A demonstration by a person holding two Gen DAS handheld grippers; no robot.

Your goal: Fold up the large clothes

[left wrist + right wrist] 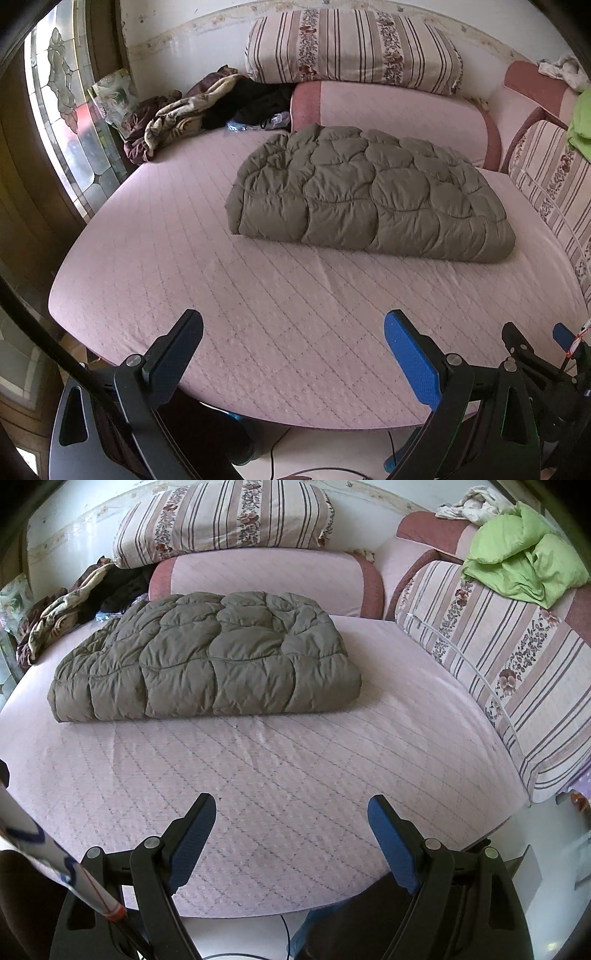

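Holding our left gripper [293,334] and right gripper [291,819] above the bed [295,775], fingers spread wide, empty, olive puffer coat [207,657] folded ahead

Free room: near half of the bed [295,775], bare pink quilted cover from the front edge up to the folded olive puffer coat [207,657]; both grippers, left gripper [293,343] and right gripper [291,827], hang spread wide over this strip. Obstacles: coat bundle across mid-bed; striped bolster [517,686] along the right side, green garment [524,565] on top; pink cushion [266,579] behind the coat; crumpled blanket heap [177,114] at the far left corner
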